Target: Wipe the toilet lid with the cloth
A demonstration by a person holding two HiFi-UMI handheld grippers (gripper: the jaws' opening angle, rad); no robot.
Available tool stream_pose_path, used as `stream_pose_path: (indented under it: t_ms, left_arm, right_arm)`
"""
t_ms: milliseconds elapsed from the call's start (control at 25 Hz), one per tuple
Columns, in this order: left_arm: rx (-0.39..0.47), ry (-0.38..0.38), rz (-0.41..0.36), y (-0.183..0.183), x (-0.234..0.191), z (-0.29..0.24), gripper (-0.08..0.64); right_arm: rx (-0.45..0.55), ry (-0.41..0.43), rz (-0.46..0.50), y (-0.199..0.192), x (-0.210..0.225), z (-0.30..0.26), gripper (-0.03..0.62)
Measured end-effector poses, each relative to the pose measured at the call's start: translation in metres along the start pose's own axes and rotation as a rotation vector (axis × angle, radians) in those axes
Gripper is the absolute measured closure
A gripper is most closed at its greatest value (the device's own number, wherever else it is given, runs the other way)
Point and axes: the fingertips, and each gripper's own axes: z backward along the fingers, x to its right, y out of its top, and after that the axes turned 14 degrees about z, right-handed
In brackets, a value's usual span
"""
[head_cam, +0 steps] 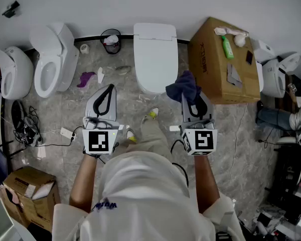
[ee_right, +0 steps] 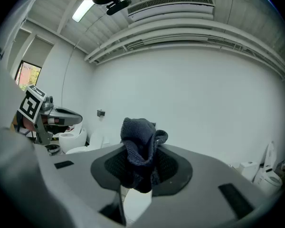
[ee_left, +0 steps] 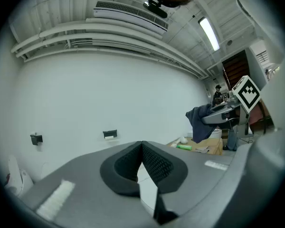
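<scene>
Step in hand: carrying of cloth toward the lid; wiping judged not yet begun. Right gripper (head_cam: 189, 98): clamped on dark blue cloth (head_cam: 183, 86), bunched and poking out past the jaw tips. Position of cloth: held up in the air, just off the front right corner of toilet lid (head_cam: 155, 51) in the head view, apparently not touching it. Left gripper (head_cam: 107, 89): jaws together at the tips, nothing between them, held left of the bowl, roughly level with its partner. Next move, by judgement: tilting and lowering of right gripper, aimed for now at the wall rather than at the lid; laying of cloth on the lid; strokes across under light pressure. Surface: lid down, white, smooth, glossy, broad and nearly flat. Room: grey marbled floor (head_cam: 140, 104); plain white wall; two further toilets (head_cam: 52, 59) at left; cardboard box (head_cam: 223, 69) just beside the toilet at right, green bottle (head_cam: 227, 46) on top; small bin (head_cam: 110, 40) by the wall; purple scrap (head_cam: 85, 78) and cables (head_cam: 27, 127) on the floor.
</scene>
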Motion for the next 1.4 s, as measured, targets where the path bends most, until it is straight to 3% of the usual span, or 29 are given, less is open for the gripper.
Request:
stream_pose_path:
  t_ms: [280,560,720,920,1120,1400]
  left_arm:
    - [-0.02,-0.006,-0.004,-0.005,-0.018,0.019,0.56]
    - [-0.047,-0.028,-0.003,-0.014,-0.027,-0.022,0.56]
    - [-0.095,-0.012,0.013,-0.035,-0.046,-0.067,0.56]
    - [-0.2,-0.016,-0.038,-0.065,-0.063,-0.154,0.56]
    - [-0.315,0.003,-0.032,-0.096,-0.081,-0.219,0.56]
    - [-0.365,0.043,-0.004,-0.133,-0.103,-0.286,0.56]
  right_arm:
    - [-0.032,0.015,0.015,0.007,-0.024,0.002,0.483]
    - [-0.104,0.006,-0.025,-0.015,-0.004,-0.022,0.482]
    - [-0.148,0.029,-0.024,-0.04,0.009,-0.066,0.482]
    - [-0.195,0.089,-0.057,-0.084,0.036,-0.148,0.482]
    - [-0.216,0.156,-0.104,-0.12,0.052,-0.231,0.482]
    - [-0.26,0.287,-0.095,-0.172,0.053,-0.325,0.482]
